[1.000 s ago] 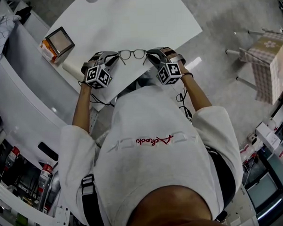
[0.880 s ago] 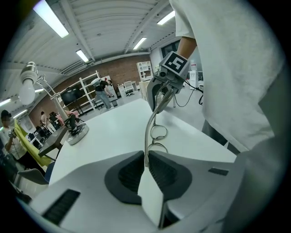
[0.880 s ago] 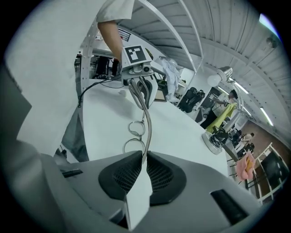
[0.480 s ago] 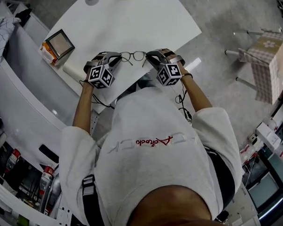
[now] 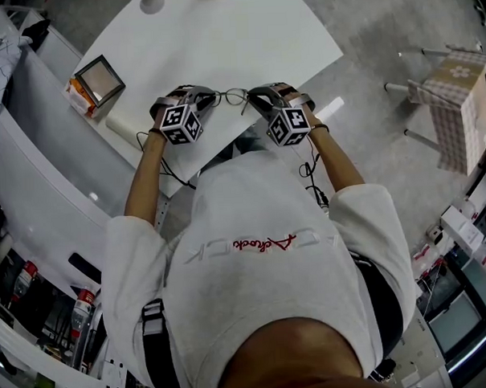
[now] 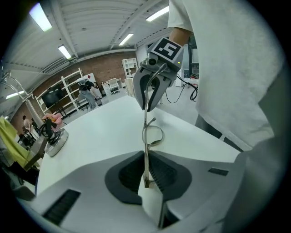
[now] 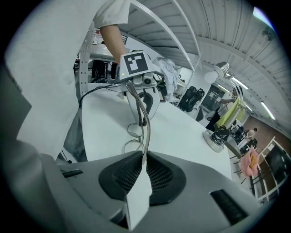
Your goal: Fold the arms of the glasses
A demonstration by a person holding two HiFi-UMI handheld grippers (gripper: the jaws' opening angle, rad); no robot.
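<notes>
Glasses (image 5: 232,95) held over the tabletop's (image 5: 220,37) near edge: left gripper (image 5: 205,97) clamped narrow on one arm, right gripper (image 5: 253,98) clamped on the other, lenses between them.

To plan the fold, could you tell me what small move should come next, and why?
Probably swing the left gripper inward, folding its arm against the frame while the right gripper holds steady: each is shut on an arm of the thin metal wire-rimmed glasses.
</notes>
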